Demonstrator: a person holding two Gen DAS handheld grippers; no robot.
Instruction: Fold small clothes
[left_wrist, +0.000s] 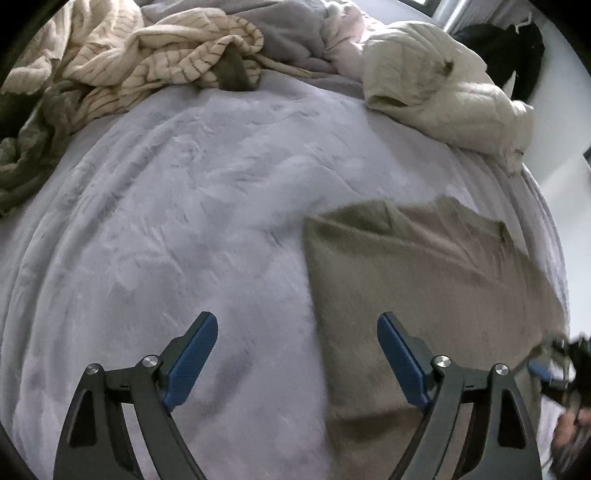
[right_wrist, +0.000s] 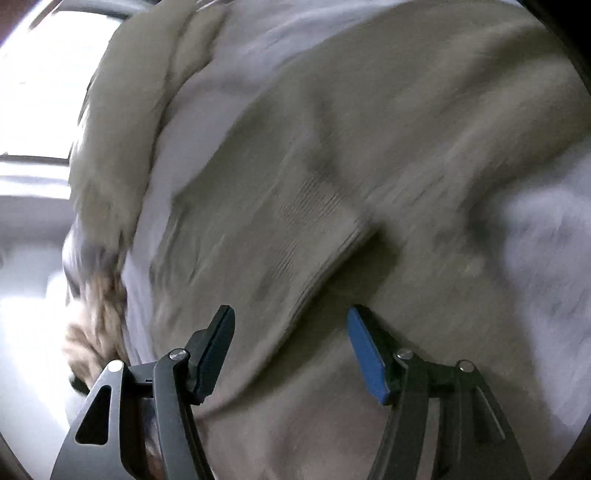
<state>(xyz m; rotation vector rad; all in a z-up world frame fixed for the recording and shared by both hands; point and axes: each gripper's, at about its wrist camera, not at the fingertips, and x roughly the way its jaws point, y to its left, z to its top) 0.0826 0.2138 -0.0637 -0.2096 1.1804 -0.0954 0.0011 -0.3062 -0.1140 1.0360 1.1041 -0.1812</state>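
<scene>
A taupe knit garment lies flat on the grey bed cover, at the right of the left wrist view. My left gripper hovers open above the garment's left edge, with nothing between its fingers. In the right wrist view the same taupe garment fills most of the frame, blurred, with a ribbed fold running across it. My right gripper stands open just above that ribbed edge, empty. The right gripper also shows blurred at the left wrist view's right edge.
A heap of cream striped clothes and an olive garment lie at the bed's far left. A cream quilted jacket sits at the far right. A dark item hangs beyond the bed. A bright window is at left.
</scene>
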